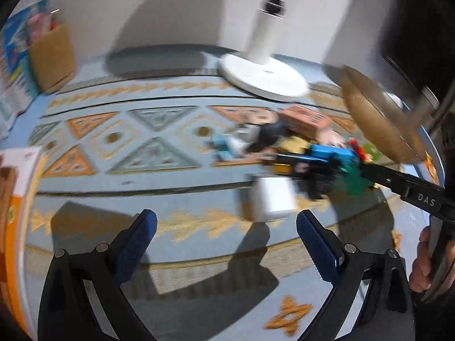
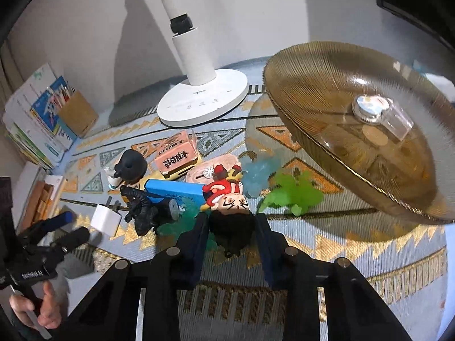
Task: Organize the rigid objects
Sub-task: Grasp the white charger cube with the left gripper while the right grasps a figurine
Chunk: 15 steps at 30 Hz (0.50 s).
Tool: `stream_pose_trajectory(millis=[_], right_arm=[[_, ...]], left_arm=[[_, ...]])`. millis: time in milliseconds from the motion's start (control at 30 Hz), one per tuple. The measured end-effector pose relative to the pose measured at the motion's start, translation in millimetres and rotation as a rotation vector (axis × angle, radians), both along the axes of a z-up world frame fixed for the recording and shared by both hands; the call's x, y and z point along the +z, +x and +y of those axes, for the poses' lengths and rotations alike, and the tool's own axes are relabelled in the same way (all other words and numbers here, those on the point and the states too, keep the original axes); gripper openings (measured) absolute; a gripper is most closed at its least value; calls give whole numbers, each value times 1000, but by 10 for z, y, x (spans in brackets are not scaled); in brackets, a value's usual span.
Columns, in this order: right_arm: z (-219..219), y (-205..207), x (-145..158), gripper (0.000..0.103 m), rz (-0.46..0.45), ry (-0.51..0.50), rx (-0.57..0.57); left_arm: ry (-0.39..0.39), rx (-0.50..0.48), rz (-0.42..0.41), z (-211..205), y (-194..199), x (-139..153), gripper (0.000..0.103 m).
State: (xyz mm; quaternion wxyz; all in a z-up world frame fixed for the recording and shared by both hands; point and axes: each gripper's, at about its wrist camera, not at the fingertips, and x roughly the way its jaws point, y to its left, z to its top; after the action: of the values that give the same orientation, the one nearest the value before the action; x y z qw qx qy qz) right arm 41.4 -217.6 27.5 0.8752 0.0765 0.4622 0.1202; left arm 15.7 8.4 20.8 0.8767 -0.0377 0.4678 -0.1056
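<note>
My right gripper (image 2: 231, 224) is shut on a red-robed figurine with black hair (image 2: 227, 201), held by its head above a pile of small objects on the patterned cloth. The pile holds a blue box (image 2: 173, 194), a pink box (image 2: 176, 157), a black round figure (image 2: 132, 166), a black toy (image 2: 143, 216) and a white plug cube (image 2: 105, 221). My left gripper (image 1: 226, 238) is open and empty, near the white cube (image 1: 271, 201). An amber ribbed glass plate (image 2: 355, 125) stands raised at the right.
A white fan base and pole (image 2: 202, 99) stand behind the pile. A cardboard holder and books (image 2: 51, 113) sit at the far left. Green and blue translucent pieces (image 2: 287, 190) lie beside the pile. An orange box (image 1: 17, 213) is at the left edge.
</note>
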Motion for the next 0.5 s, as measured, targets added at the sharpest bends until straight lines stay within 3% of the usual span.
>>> stream_pose_trajectory(millis=[33, 100, 200, 233, 267, 500], right_arm=[[-1, -22, 9, 32, -3, -3, -1], [-13, -94, 30, 32, 4, -25, -4], [-59, -232, 53, 32, 9, -26, -3], [-78, -276, 59, 32, 10, -22, -3], [-97, -327, 63, 32, 10, -19, -3], [-227, -939, 56, 32, 16, -66, 10]], left_arm=[[5, -16, 4, -81, 32, -20, 97], [10, -39, 13, -211, 104, -64, 81], [32, -57, 6, -337, 135, -70, 51], [28, -65, 3, -340, 125, -61, 30], [21, -69, 10, -336, 119, -61, 25], [-15, -53, -8, -176, -243, -22, 25]])
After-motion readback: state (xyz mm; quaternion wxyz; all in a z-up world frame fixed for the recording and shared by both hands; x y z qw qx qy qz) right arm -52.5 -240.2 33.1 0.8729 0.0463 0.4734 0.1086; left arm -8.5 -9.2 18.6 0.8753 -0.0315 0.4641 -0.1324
